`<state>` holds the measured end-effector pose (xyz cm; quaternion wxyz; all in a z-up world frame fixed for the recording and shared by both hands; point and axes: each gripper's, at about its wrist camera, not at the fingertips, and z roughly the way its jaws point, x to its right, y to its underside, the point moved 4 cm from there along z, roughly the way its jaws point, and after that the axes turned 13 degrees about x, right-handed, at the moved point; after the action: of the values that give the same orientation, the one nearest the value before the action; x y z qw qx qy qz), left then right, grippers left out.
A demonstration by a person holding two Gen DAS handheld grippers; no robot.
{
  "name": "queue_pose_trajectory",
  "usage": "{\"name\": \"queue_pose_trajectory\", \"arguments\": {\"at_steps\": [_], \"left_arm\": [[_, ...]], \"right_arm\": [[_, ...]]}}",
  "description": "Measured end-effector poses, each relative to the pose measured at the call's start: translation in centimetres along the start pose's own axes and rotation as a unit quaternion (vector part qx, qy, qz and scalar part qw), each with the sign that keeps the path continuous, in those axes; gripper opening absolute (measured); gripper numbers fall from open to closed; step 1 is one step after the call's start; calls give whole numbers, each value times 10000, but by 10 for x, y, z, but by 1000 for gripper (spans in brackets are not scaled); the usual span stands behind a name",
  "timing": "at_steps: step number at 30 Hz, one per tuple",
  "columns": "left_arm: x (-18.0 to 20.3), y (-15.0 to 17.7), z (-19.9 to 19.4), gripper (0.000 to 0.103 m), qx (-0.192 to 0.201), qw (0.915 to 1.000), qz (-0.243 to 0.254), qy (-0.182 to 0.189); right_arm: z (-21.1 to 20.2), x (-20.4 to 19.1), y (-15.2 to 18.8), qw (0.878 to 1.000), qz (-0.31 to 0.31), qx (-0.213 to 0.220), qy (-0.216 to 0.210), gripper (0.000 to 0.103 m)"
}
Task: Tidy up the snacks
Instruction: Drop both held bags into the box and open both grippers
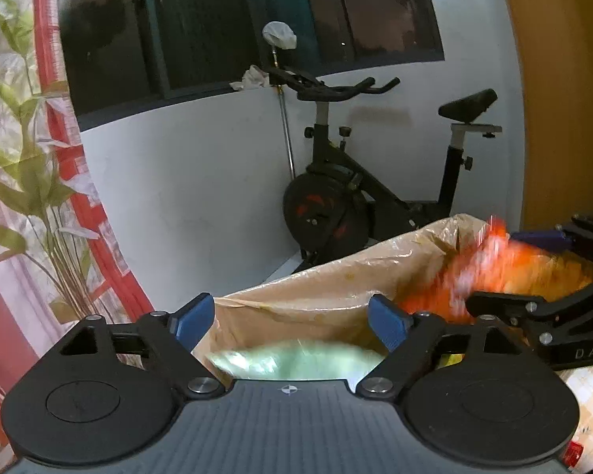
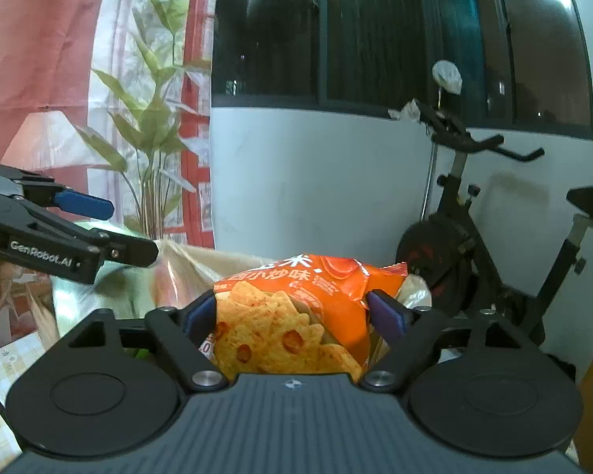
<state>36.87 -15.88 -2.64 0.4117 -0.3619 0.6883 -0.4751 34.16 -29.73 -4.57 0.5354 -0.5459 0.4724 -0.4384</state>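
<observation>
Right gripper [image 2: 292, 312]: clamped on orange chip bag [image 2: 296, 308] | Left gripper [image 1: 290, 322]: released, above blurred green packet [image 1: 292, 361] | Near brown bag [image 1: 336, 280]

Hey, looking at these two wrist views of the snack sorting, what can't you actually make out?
- Greenish packet, left wrist view: motion-blurred, lower part hidden behind the left tongs; type unreadable.
- Orange chip bag, left wrist view: smeared by blur; print legible only in the right wrist view.
- Inside of the tan plastic-lined bag: contents hidden by its wall.
- Right tongs: whether the pads press the bag is unclear.
</observation>
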Motion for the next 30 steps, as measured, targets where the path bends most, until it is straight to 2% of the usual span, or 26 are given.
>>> {"name": "queue_pose_trajectory", "arguments": {"at_steps": [5,8,13,17,24,30], "left_arm": [[-17,0,-2,87,-56,9986,-529,-21],[-23,1,-13,87,-31,9980,-636,-65],[-30,4,-44,87,42,9971,-750,-155],[-38,12,-74,87,46,9941,-1069,-158],[-38,48,-129,87,132,9889,-1471,-168],[-23,94,-149,87,-142,9854,-1687,-183]], "right_arm": [[-7,5,1,9998,216,-12,53,88],[-14,7,-5,9994,357,15,46,88],[-33,0,-13,9988,494,54,27,88],[-52,-10,-12,9981,621,43,-1,88],[-94,-31,7,9967,802,-99,-74,88],[-124,-45,43,9957,767,-502,-107,88]]}}
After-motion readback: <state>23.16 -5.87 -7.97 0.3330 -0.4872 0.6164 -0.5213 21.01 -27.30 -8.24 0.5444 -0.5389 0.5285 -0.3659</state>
